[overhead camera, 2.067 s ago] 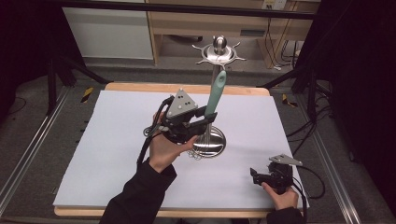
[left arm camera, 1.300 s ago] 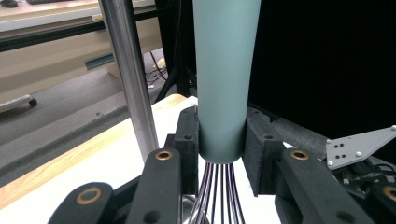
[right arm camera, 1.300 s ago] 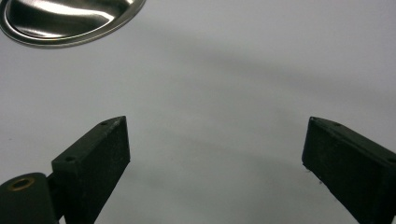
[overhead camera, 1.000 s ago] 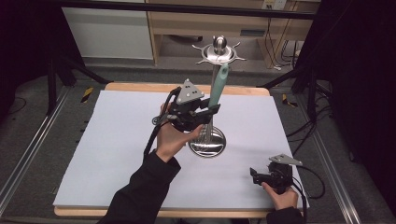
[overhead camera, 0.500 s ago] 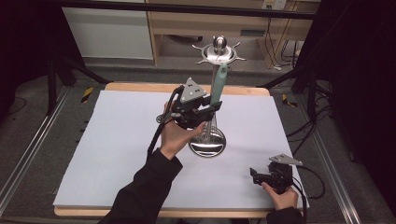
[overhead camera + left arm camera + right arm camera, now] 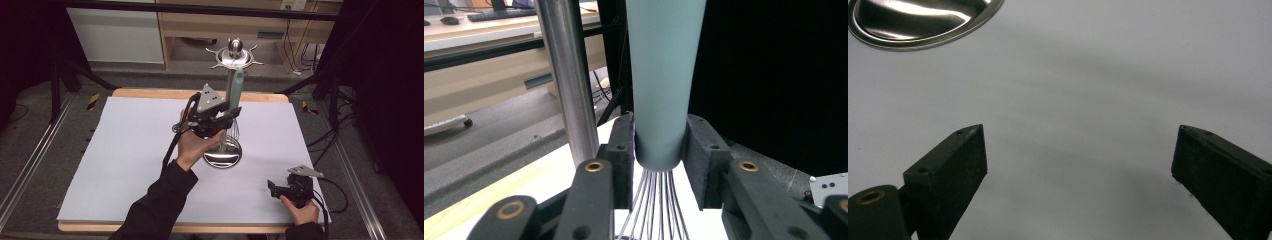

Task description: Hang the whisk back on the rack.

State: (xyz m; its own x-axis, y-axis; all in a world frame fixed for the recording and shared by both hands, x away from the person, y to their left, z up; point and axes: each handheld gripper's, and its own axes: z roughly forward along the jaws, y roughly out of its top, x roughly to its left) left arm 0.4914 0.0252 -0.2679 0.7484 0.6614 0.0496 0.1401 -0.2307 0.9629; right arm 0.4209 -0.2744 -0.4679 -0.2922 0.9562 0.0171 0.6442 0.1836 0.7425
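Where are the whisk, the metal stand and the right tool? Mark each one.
whisk (image 6: 663, 80): left gripper view, on its teal handle, above the jaws.
metal stand (image 6: 222, 159): high view, on its round base plate.
right tool (image 6: 1078, 165): right gripper view, midway between its two parted black jaws.

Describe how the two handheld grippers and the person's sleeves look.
Both the left gripper and right gripper are black, each topped by a grey three-cornered plate, with a black cable trailing. Their jaws are flat black blocks with small screw holes and brass-coloured pivot rings. The sleeves are black.
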